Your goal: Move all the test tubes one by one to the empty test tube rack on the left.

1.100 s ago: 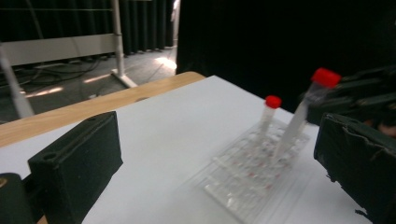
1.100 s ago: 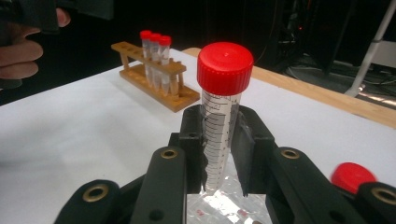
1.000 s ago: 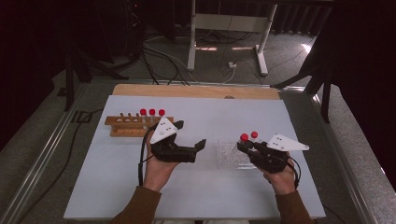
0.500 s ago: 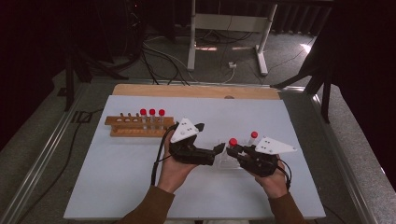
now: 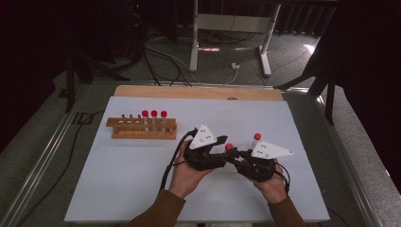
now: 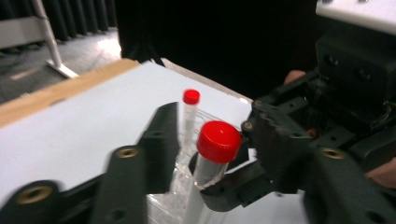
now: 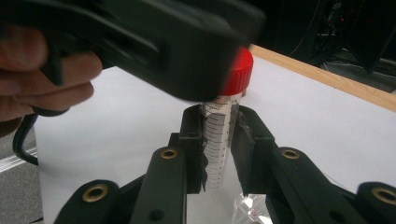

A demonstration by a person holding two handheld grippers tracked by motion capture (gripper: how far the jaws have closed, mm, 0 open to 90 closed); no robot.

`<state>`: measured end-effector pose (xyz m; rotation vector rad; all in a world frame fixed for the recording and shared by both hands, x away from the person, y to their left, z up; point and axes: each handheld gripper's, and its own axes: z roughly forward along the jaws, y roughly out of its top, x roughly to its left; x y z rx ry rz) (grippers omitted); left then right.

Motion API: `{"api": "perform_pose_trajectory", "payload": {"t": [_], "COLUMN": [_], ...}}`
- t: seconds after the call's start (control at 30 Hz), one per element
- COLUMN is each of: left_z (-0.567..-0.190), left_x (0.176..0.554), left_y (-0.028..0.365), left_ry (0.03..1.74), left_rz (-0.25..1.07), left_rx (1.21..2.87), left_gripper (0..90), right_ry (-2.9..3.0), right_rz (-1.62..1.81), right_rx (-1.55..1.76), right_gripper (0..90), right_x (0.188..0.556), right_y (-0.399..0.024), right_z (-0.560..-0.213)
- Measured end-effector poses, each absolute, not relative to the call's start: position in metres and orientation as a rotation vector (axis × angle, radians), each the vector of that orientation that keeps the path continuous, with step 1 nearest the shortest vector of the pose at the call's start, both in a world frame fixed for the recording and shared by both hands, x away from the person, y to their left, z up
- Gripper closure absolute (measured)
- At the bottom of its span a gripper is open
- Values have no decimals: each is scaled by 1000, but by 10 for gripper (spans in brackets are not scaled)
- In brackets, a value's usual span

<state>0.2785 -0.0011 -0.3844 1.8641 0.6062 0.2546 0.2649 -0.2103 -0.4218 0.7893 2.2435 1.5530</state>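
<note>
The right gripper (image 7: 219, 154) clamps a red-capped tube (image 7: 223, 126) upright – the left gripper (image 6: 205, 154), jaws just closing, straddles its cap (image 6: 218, 141). Likely next: twist it off, squarely.

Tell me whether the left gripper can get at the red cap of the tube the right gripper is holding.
Probably yes: the left gripper already has the red cap between its jaws, which have just been closing, and nothing blocks it. The right gripper grips the tube lower down.

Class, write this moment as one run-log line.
right gripper: shut on tube, upright | left gripper: jaws just closing, cap between | rack: three tubes
</note>
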Motion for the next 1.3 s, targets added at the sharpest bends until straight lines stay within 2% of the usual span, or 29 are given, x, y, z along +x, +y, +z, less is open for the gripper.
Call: {"api": "perform_pose_trajectory", "payload": {"t": [0.17,0.3,0.47,0.53,0.7,0.83,1.0,1.3], "left_z": [-386,-386,-385,-385,-383,-382,-380,-377], "left_x": [280,280,282,282,283,285,288,293], "left_y": [-3,-2,0,1,5,9,16,33], "left_ry": [620,631,641,645,646,648,660,693], "left_rz": [257,256,257,264,270,279,300,345], "left_rx": [1892,1887,1871,1869,1854,1844,1840,1827], "left_gripper": [696,706,707,707,707,707,707,707], "right_ry": [2247,2250,2257,2263,2232,2214,2210,2186], "right_rz": [1547,1561,1579,1583,1603,1616,1620,1605], "right_rx": [792,795,800,801,869,933,946,960], "right_gripper": [741,726,520,386,149,45,0,0], "right_x": [265,266,267,268,272,276,278,279], "right_y": [-211,-211,-211,-211,-214,-219,-224,-231], "right_z": [-422,-423,-423,-423,-424,-425,-426,-426]}}
